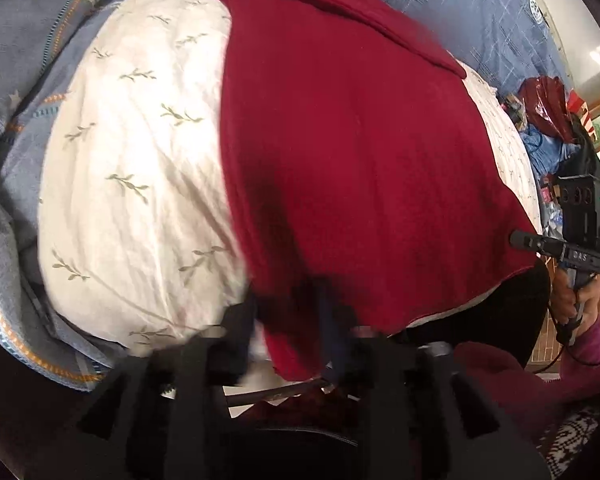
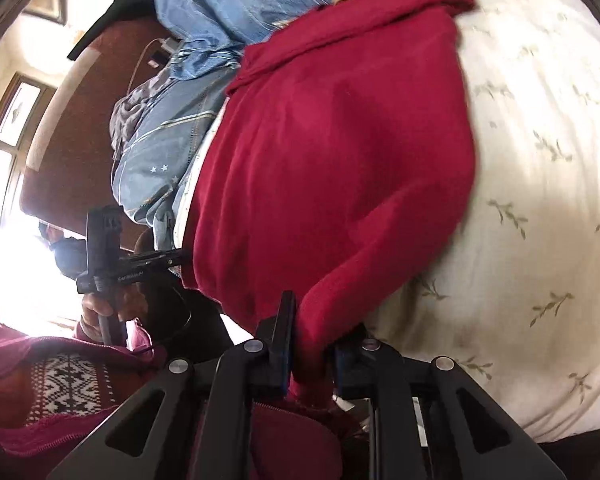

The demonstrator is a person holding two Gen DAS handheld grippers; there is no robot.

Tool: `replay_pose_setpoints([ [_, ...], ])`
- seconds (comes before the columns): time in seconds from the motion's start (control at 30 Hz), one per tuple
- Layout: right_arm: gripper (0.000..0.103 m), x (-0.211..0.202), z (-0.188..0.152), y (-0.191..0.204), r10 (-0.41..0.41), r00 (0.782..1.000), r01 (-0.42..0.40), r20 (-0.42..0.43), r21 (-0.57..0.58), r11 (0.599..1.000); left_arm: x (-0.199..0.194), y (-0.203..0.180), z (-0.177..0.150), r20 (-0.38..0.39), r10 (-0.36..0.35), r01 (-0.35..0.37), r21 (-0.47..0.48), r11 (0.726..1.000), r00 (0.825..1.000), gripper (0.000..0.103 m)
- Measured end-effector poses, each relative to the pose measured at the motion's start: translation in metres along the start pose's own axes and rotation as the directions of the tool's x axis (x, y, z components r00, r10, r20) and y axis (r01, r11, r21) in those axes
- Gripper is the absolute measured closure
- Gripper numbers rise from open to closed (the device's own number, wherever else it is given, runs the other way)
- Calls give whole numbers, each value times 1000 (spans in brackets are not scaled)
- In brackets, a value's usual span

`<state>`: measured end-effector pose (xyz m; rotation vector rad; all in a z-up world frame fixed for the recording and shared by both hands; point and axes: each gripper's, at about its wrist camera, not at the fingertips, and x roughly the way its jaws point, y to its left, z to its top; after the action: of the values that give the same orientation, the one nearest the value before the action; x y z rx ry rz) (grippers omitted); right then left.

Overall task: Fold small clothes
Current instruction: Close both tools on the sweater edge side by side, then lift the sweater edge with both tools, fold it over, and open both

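A bed fills both views, covered by a white sheet with a green sprig print (image 1: 132,168), with a rumpled blue quilt (image 1: 40,40) bunched along its far side and a brown headboard (image 2: 80,120) beyond that in the right wrist view. Spread over the sheet lies a dark red knit garment (image 1: 360,152), the piece being folded; its far part is already doubled over on itself near the quilt, and its near hem hangs toward the person at the bed's edge. The left gripper (image 1: 300,344) sits at the near left corner of the garment, blurred; red cloth lies between its fingers, which stand somewhat apart, and whether the pads press on the cloth cannot be told from this view. The right gripper (image 2: 310,344) is at the other near corner, its two fingers drawn close together and clamped on a bunched fold of the red knit that rises between them. Each camera catches the other tool off to the side: the right one held in a hand (image 1: 572,300) at the right edge of the left wrist view, the left one held at the left of the right wrist view against a bright window (image 2: 4,160). A patterned burgundy sweater sleeve (image 2: 64,384) of the person shows low in the frame.
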<state>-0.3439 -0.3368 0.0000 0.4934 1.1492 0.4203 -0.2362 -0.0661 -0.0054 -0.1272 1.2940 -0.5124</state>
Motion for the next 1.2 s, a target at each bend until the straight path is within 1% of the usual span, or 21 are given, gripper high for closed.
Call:
replay_pose_setpoints([
  [0.03, 86, 1, -1, -3, -4, 1000, 4, -6, 12, 1000, 1, -3, -1, 0, -12, 12, 3, 1000, 1000, 57],
  [0.07, 86, 3, -2, -4, -14, 1000, 14, -16, 18, 1000, 1, -5, -2, 2, -12, 12, 9, 1000, 1000, 55],
  [0.13, 86, 5, -4, -5, -18, 1000, 19, -23, 24, 1000, 4, -7, -2, 2, -2, 2, 14, 1000, 1000, 55],
  [0.23, 86, 11, -6, -6, 5, 999, -3, -33, 40, 999, 5, -7, 0, -3, -6, 6, 14, 1000, 1000, 57],
  [0.3, 86, 16, -8, -4, 0, 999, 2, -45, 42, 999, 5, -6, 0, -3, 24, -23, 27, 999, 1000, 81],
  [0.33, 89, 17, -8, -4, -8, 999, 10, -49, 37, 999, 6, -7, 1, -6, 35, -35, 25, 999, 999, 98],
  [0.37, 90, 16, -8, -2, -11, 999, 12, -44, 25, 1000, 7, -3, 2, -12, 22, -22, 12, 1000, 1000, 98],
  [0.4, 91, 13, -7, 1, 4, 1000, -3, -26, 18, 1000, 4, 0, 4, -13, -14, 14, -11, 1000, 1000, 98],
  [0.43, 91, 7, -6, 4, 23, 1000, -23, 0, 10, 1000, 1, 2, 4, -7, -33, 33, -9, 999, 999, 98],
  [0.5, 92, -8, 2, 14, 58, 996, -57, 64, -14, 998, -10, 1, 9, 23, -78, 78, 4, 997, 997, 98],
  [0.6, 92, -29, 14, 27, 69, 987, -63, 143, -49, 997, -35, 2, 23, 103, -162, 161, 18, 987, 981, 98],
  [0.67, 92, -44, 26, 33, 79, 974, -67, 213, -62, 996, -51, 5, 37, 164, -206, 205, 25, 979, 965, 99],
  [0.7, 92, -51, 33, 35, 88, 965, -73, 248, -68, 995, -59, 8, 47, 203, -235, 236, 18, 972, 951, 98],
  [0.73, 92, -56, 40, 37, 95, 956, -78, 276, -73, 994, -62, 11, 53, 221, -249, 252, 12, 968, 943, 98],
  [0.8, 92, -62, 56, 39, 88, 946, -68, 311, -75, 995, -69, 18, 73, 267, -275, 288, -7, 958, 923, 98],
  [0.83, 92, -63, 65, 41, 83, 941, -61, 328, -77, 995, -71, 20, 85, 293, -278, 292, -6, 956, 915, 98],
  [0.93, 92, -69, 98, 45, 56, 921, -22, 385, -93, 995, -77, 21, 119, 358, -256, 265, 24, 964, 898, 98],
  [1.0, 92, -70, 124, 46, 56, 909, -16, 413, -101, 995, -74, 22, 144, 381, -250, 255, 38, 966, 890, 98],
  [1.07, 92, -66, 154, 45, 28, 899, 19, 436, -104, 994, -69, 24, 177, 405, -227, 229, 43, 972, 886, 98],
  [1.13, 92, -58, 179, 40, 2, 896, 48, 445, -101, 994, -58, 29, 202, 418, -199, 207, 28, 978, 886, 98],
  [1.2, 92, -48, 208, 34, -36, 894, 82, 447, -83, 993, -44, 41, 229, 423, -167, 189, -11, 982, 890, 99],
])
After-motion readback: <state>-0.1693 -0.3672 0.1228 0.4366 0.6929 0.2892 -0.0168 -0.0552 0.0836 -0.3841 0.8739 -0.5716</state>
